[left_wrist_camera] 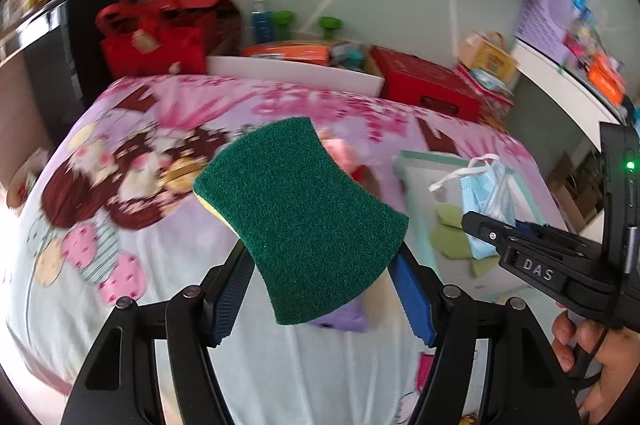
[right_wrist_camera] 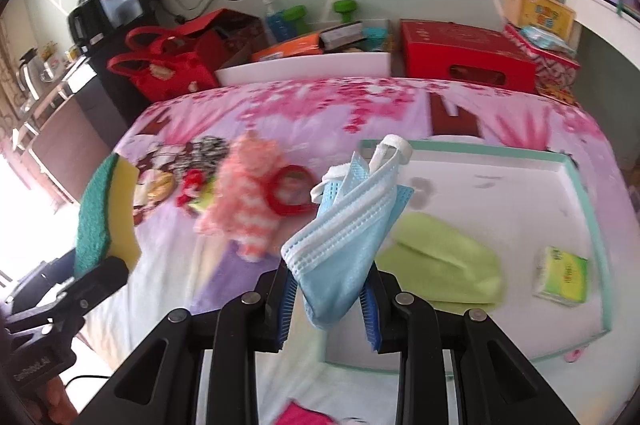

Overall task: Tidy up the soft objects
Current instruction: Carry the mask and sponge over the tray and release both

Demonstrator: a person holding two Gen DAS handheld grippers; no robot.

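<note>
My left gripper is shut on a green-topped yellow sponge, held up above the pink patterned bed cover. The same sponge shows at the left of the right wrist view. My right gripper is shut on a crumpled blue face mask, whose white ear loops stick up; it hangs over the near left edge of a white tray with a teal rim. In the tray lie a light green cloth and a small tissue pack. The mask also shows at the right of the left wrist view.
A pink striped knitted toy, a red ring-shaped item and small bits lie on the bed left of the tray. Red bags, a red box and a white board line the far edge. A purple item lies under the sponge.
</note>
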